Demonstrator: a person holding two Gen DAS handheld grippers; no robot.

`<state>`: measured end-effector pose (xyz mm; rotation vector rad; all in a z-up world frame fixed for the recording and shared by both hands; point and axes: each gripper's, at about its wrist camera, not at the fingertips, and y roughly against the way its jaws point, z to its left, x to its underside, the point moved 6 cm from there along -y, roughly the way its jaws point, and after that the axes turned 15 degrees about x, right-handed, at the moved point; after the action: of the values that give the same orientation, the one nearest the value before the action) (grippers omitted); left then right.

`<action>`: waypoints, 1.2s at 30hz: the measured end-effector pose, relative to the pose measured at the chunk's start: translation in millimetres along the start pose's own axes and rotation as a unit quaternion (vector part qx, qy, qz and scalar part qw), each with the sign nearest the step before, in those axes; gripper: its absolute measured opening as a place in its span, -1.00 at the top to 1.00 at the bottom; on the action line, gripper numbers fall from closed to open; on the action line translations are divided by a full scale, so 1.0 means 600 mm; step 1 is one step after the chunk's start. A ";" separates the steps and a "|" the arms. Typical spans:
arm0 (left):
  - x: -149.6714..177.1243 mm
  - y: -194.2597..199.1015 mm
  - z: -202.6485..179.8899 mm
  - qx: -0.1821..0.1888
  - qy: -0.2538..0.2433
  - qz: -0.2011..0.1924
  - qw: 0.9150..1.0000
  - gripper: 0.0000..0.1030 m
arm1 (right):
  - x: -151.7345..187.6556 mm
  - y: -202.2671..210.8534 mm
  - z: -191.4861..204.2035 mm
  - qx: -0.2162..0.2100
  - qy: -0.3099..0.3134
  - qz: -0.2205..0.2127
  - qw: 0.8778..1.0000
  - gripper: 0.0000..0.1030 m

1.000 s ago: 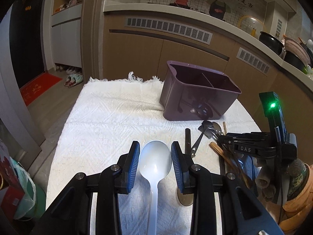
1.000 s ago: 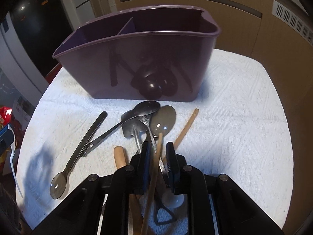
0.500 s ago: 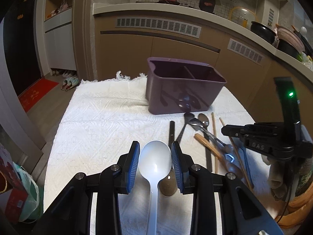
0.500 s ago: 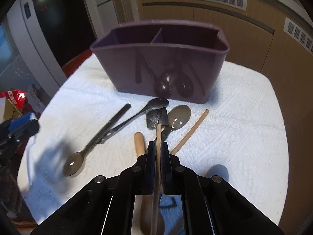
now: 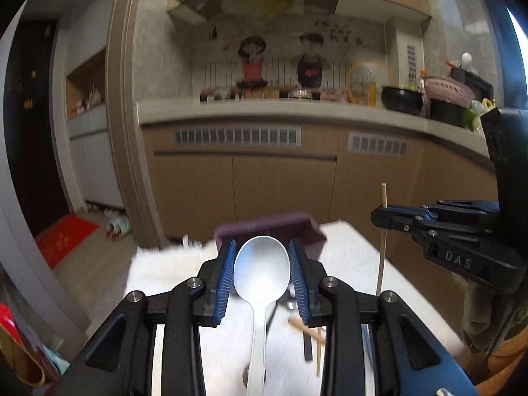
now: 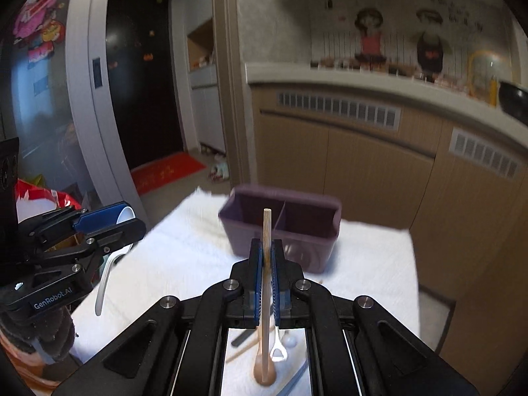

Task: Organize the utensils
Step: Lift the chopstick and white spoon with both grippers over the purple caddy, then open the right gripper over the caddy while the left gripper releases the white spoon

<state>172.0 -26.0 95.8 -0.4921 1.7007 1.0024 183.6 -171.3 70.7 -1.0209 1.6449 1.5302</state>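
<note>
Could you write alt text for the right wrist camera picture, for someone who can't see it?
A black handheld gripper with blue pads is shut on a thin wooden chopstick, held above a white cloth-covered table in a kitchen. Beyond it stands a purple two-compartment utensil holder. At left, a second gripper carries a white plastic spoon.

A white plastic spoon (image 5: 261, 265) is held bowl-forward; a thin wooden chopstick (image 6: 266, 264) stands upright. The purple two-compartment utensil holder (image 6: 280, 227) sits on the white cloth (image 6: 184, 247).

Tan cabinets (image 5: 283, 191), cartoon-decorated wall (image 5: 280, 62), red doormat (image 6: 168, 171).
</note>
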 end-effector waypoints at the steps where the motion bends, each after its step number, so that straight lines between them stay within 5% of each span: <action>1: -0.024 0.000 0.001 -0.003 -0.005 -0.013 1.000 0.42 | -0.019 0.013 -0.001 0.003 0.003 -0.013 1.000 0.90; 9: -0.160 -0.042 0.026 0.002 0.004 -0.093 0.996 0.42 | -0.167 0.033 -0.017 0.040 0.007 -0.100 0.994 0.90; 17: -0.198 -0.137 0.094 0.052 0.082 -0.130 0.987 0.42 | -0.244 -0.038 -0.044 0.052 -0.006 -0.139 0.989 0.90; 28: -0.115 -0.279 0.147 0.033 0.098 -0.129 0.986 0.42 | -0.201 -0.219 -0.042 0.043 -0.011 -0.100 0.994 0.90; 36: -0.001 -0.356 0.176 0.014 0.116 -0.036 0.993 0.34 | -0.099 -0.329 -0.023 0.022 0.004 -0.012 1.000 0.90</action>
<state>389.6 -61.0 5.0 -0.6683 1.8851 0.8953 386.0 -180.8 29.4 -1.0210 1.6592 1.4685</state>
